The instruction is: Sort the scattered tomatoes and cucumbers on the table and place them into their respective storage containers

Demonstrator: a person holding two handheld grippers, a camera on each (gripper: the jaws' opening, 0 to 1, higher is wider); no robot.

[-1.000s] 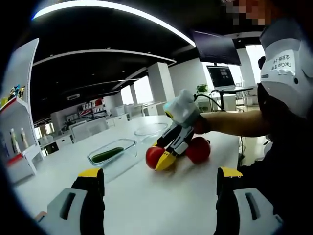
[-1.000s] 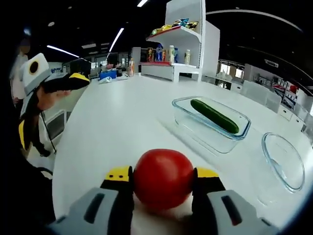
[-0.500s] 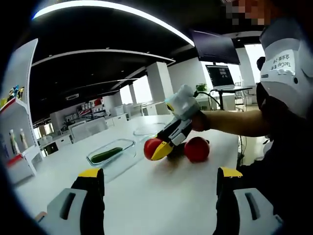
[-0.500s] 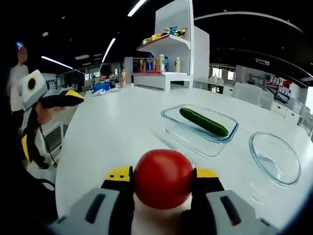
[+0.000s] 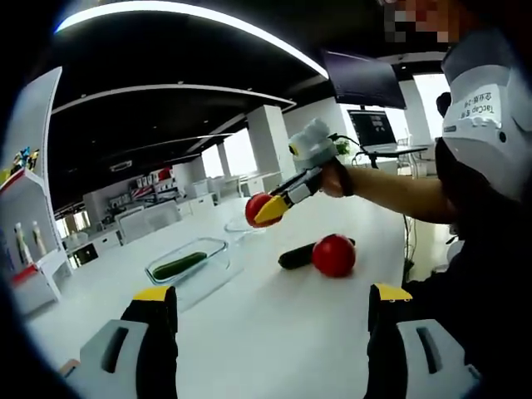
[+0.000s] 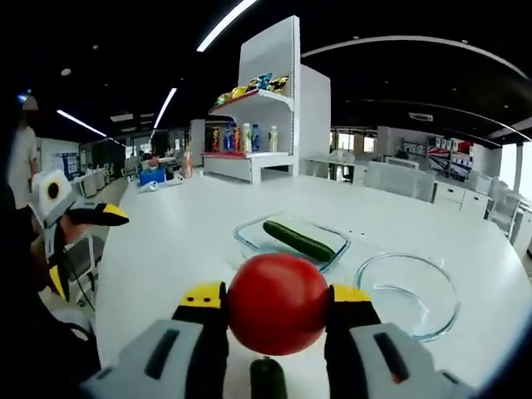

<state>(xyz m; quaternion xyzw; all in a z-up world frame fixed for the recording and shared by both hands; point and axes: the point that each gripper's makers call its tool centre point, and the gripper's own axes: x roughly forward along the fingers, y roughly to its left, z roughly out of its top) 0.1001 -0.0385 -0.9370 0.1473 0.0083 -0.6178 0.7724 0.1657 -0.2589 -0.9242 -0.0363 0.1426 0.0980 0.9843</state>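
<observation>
White tabletop [image 5: 274, 324] stretches across an open office, with a snack shelf [image 6: 266, 125] at the far end. On the left we see the rectangular glass container [image 5: 189, 264] holding one cucumber [image 5: 181, 265]. We carry the left gripper [image 5: 270, 332] low over the near table edge, jaws spread wide with nothing between them. Right of the container, the right gripper [image 5: 274, 208] is lifted clear of the table, clamped on a tomato [image 5: 258, 209] — in its own view that tomato [image 6: 278, 303] sits squarely between the yellow-tipped jaws. Beyond it lies the round glass bowl [image 6: 407, 295], just right of the rectangular container [image 6: 291, 241]. Further right on the table, a second tomato [image 5: 333, 254] touches a loose cucumber [image 5: 298, 255].
</observation>
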